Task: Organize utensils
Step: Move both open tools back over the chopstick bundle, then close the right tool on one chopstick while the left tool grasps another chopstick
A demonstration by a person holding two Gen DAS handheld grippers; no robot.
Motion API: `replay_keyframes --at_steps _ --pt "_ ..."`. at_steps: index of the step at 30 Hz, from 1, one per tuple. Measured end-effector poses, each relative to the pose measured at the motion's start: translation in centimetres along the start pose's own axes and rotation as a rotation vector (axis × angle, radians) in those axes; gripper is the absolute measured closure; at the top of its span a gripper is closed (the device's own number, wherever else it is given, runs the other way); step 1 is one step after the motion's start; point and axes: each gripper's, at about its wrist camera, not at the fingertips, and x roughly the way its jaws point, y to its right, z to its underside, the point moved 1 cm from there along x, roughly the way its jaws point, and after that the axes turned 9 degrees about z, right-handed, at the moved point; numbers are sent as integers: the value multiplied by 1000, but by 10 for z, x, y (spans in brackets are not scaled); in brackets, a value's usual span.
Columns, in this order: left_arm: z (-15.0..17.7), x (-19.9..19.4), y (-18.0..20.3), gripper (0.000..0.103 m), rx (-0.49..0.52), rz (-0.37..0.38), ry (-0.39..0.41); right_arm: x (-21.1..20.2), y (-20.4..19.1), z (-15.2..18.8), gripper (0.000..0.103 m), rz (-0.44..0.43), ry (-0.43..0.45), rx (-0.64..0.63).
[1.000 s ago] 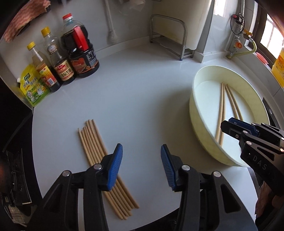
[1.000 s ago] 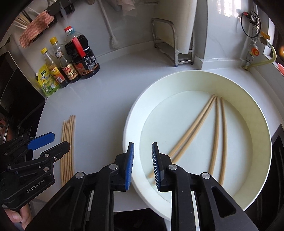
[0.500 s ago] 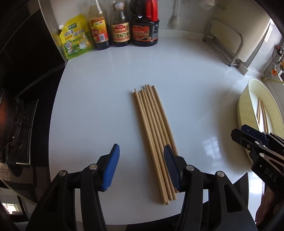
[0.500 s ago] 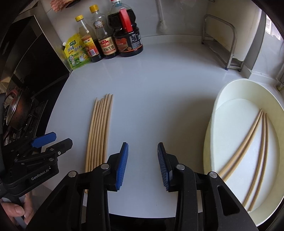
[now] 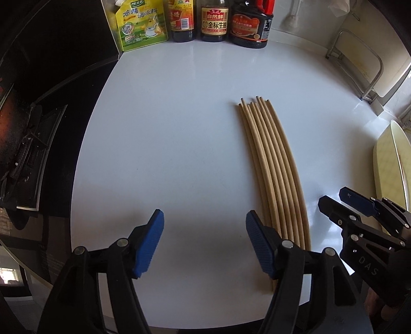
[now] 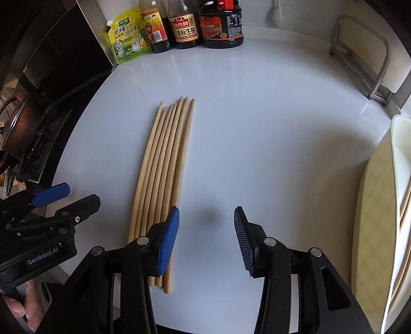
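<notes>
Both tools released, empty: left tool [image 5: 203, 246], right tool [image 6: 205, 239]. Chopsticks [image 6: 164, 174] bundled mid-tabletop [image 6: 269, 128]. Best: straddle one outer stick near front edge, pinch crosswise, carry to basin [image 6: 372, 231] at right edge.

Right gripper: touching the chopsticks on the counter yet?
Cannot tell. In the right wrist view the right gripper is open, and its left finger overlaps the chopsticks; neither view shows contact or a height gap.

We lose the near ends of the chopsticks [image 6: 164, 164] behind the right gripper's [image 6: 205, 236] left finger. The basin [image 6: 372, 218] is cut off by the frame's right edge, and the bottles [image 5: 214, 20] lose their tops at the upper edge.
</notes>
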Motion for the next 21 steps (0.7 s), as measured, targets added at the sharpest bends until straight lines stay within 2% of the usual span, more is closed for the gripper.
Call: replay_keyframes --at_steps 12,21 --pt "6 10 -4 35 -15 21 -15 17 -17 -5 60 44 26 -44" --pt "0 12 10 34 -4 58 22 21 0 -4 60 83 36 -39"
